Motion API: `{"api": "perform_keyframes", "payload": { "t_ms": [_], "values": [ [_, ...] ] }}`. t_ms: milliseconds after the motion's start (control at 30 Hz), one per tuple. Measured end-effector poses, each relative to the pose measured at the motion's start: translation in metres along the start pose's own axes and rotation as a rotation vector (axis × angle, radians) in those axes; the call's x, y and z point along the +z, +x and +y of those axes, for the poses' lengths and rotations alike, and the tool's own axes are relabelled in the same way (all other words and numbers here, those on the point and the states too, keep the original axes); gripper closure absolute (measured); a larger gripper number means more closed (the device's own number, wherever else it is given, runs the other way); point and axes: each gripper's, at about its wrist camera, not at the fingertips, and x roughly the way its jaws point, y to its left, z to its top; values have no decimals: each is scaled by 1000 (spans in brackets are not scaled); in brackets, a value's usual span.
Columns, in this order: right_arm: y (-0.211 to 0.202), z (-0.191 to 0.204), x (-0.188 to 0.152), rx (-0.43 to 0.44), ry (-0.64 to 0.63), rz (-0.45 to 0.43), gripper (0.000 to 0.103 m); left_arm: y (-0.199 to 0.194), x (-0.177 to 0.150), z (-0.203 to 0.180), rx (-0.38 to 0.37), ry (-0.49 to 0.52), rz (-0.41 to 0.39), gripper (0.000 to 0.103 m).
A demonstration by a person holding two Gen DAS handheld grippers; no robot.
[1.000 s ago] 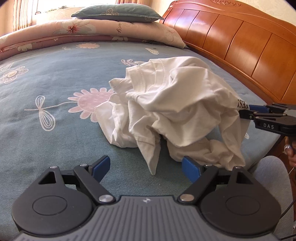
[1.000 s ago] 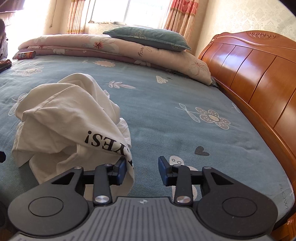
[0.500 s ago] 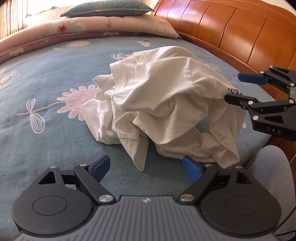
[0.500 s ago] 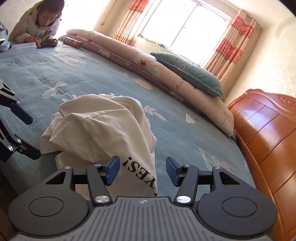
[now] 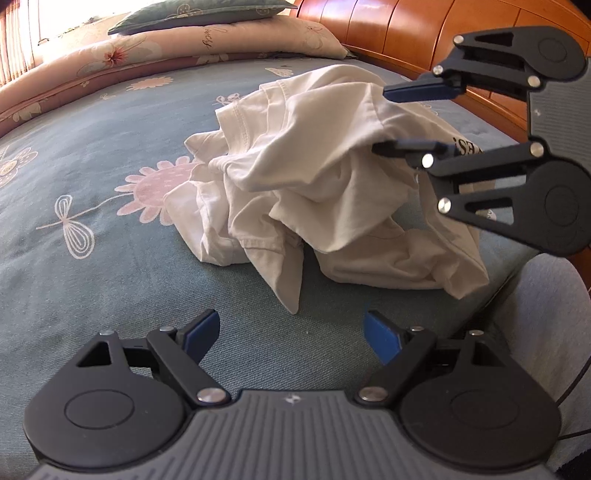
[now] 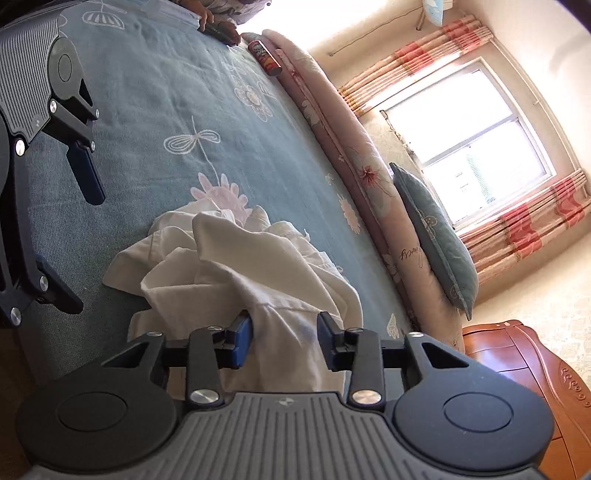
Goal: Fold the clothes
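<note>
A crumpled white T-shirt [image 5: 314,177] with black "YES!" lettering [image 5: 465,146] lies heaped on the blue flowered bedspread [image 5: 110,155]. My right gripper [image 5: 380,120] comes in from the right, rolled on its side, one finger above and one below a raised fold. In the right wrist view its jaws [image 6: 284,332] are closing with that fold of the T-shirt [image 6: 240,266] between them; the pads do not clamp it. My left gripper [image 5: 291,332] stands open near the bed's front edge, just short of the shirt's hanging tip, with nothing in it. It also shows at the left of the right wrist view [image 6: 83,251].
A wooden headboard [image 5: 406,33] runs along the right. A rolled pink quilt [image 5: 184,48] and teal pillow [image 5: 199,14] lie at the far end. A grey-clad leg [image 5: 546,314] is at the bed edge. A red can [image 6: 266,57] and someone's hand [image 6: 207,16] are far off.
My right gripper has rolled onto its side and moved in over the shirt; its jaws widened, then narrowed around a fold. The left gripper has hardly moved.
</note>
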Motion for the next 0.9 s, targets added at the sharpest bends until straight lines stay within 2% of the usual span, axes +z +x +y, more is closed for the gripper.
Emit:
{"api": "perform_keyframes", "payload": {
  "t_ms": [33,167,200,233,533,733,900],
  "values": [
    [-1,-3,1,13,8,3,75,0,-1,1,-4,0,0,18],
    [8,0,4,15,-27,42,75,2,-2,1,-26,-2,-12,18],
    [10,2,5,19,-37,53,80,2,-2,1,-31,0,-16,18],
    [12,3,6,24,-46,63,92,1,-2,1,-35,3,-21,18],
    [2,-43,56,368,272,-24,96,-5,-11,13,-44,-19,-41,16],
    [30,-47,109,602,383,-38,96,-15,-21,29,-44,-66,-67,16],
    [64,-45,161,723,449,-50,96,-28,-31,49,-7,-123,-78,16]
  ]
}}
